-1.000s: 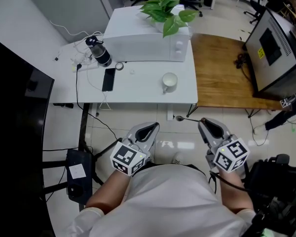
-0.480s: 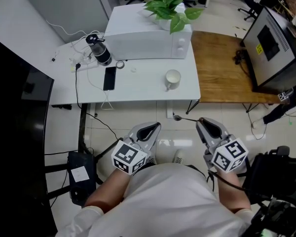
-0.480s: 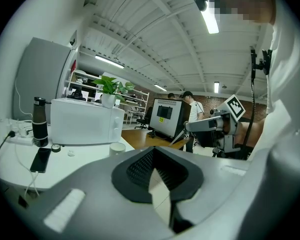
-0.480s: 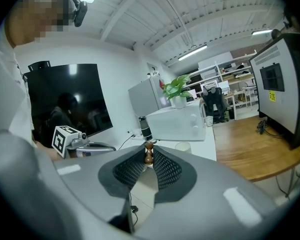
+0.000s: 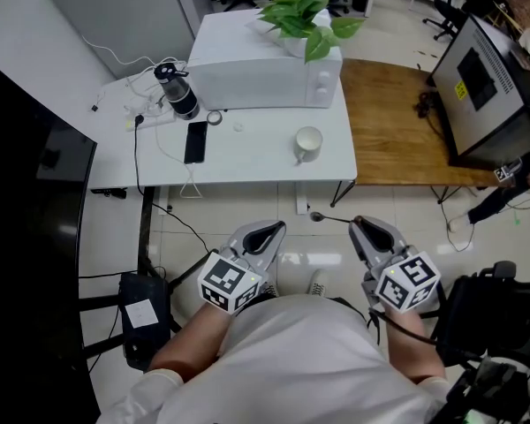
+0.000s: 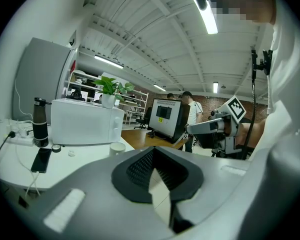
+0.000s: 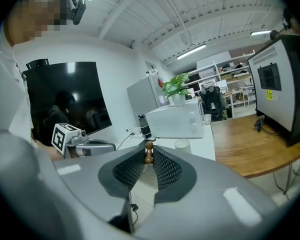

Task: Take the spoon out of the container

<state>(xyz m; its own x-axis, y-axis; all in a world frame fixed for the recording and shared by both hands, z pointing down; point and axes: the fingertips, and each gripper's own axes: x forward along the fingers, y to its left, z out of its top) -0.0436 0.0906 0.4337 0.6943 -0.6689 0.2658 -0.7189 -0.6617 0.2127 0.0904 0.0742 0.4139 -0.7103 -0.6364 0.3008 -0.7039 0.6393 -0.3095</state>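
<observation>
Well back from the cup (image 5: 307, 142) on the worktop (image 5: 247, 157) | my right fingers (image 7: 166, 169) clamp the spoon (image 5: 318, 216), already out | my left fingers (image 6: 140, 166) closed, empty | removal looks done; perhaps set-down left.

Grey left gripper (image 5: 268, 231), right gripper (image 5: 371, 228), white shirt (image 5: 291, 360)

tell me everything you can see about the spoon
The spoon is small and slim: a thin dark handle with a little shiny bowl, metal by the look. Its handle end, a brown beaded knob, is pinched between the pads of the right gripper. It lies about level, bowl toward the person's left, in the air above the tiled floor, short of the white table, touching nothing else.
</observation>
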